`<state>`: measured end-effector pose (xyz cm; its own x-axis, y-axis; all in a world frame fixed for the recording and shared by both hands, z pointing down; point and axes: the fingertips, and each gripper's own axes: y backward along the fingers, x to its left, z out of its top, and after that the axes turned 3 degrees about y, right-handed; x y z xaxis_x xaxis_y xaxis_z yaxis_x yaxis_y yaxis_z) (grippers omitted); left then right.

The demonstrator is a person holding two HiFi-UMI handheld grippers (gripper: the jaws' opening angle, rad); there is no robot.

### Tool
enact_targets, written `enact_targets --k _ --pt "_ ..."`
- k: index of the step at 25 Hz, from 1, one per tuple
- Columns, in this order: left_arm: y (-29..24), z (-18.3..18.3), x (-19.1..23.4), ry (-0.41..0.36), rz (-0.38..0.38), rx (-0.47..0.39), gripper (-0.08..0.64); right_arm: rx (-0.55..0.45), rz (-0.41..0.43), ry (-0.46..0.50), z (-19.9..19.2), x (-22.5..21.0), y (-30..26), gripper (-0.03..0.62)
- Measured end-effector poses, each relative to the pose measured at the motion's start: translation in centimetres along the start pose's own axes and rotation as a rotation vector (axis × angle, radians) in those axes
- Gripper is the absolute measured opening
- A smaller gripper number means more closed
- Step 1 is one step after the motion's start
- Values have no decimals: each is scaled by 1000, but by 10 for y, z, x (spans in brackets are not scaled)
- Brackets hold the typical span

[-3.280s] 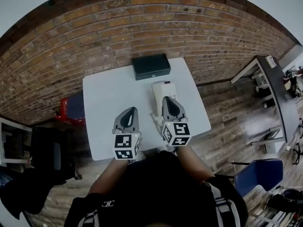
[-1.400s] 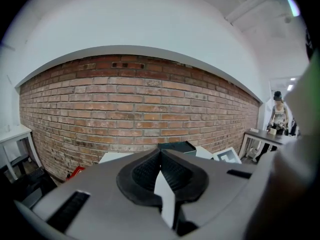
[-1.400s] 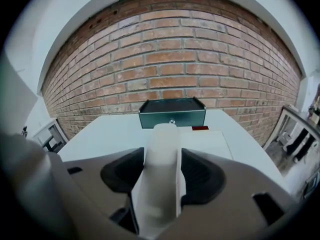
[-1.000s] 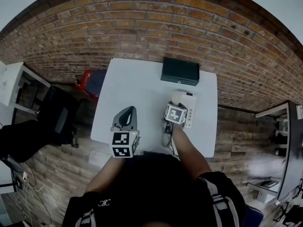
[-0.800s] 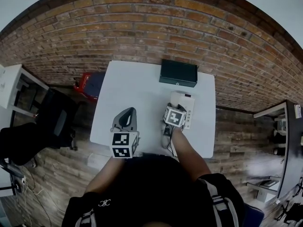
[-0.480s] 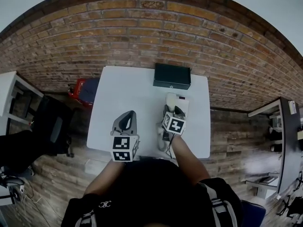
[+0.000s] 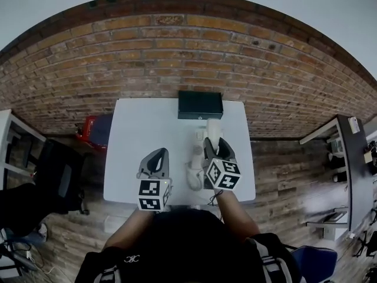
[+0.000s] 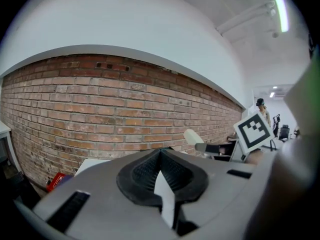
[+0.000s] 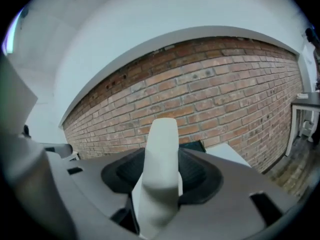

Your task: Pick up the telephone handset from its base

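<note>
In the head view, your right tool (image 7: 212, 141) is clenched on the handset (image 7: 213, 127), whose white end sticks out past the jaws toward the black box (image 7: 200, 105) at the table's (image 7: 135, 152) upper edge. The base (image 7: 194, 173) lies on the table just left of that tool, apart from the handset. Your left tool (image 7: 159, 153) is at lower left over the table's near edge.

In the left gripper view, the jaws meet at their tips with nothing in them. The handset's end shows at right of centre, before the brick wall (image 8: 75, 109).

In the right gripper view, the handset stands upright at centre, pinched between the jaws. The box is behind it.
</note>
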<state>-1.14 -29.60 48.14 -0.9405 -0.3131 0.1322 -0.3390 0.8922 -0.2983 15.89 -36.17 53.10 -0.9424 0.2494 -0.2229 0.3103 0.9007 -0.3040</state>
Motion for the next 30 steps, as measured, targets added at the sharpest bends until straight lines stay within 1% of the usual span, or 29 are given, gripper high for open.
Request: enact_targets --k 4,8,11,14,21,30 --pt "-8 -1 -9 -7 -33 9 2 -106 18 41 30 7 28 196" --pt "-18 -1 -17 -19 -63 15 2 -158 9 75 42 5 45 196" --pt "-23 -4 -16 -19 -71 25 2 -155 -18 67 37 -1 49 196" --pt "-25 -5 -16 -18 -75 31 2 -145 -27 62 32 -2 48 196" --pt "-28 -1 -18 -19 -80 25 2 -135 -24 60 32 -2 43 196" --pt "-26 -5 -9 -11 -59 32 3 -106 -15 71 28 2 37 196"
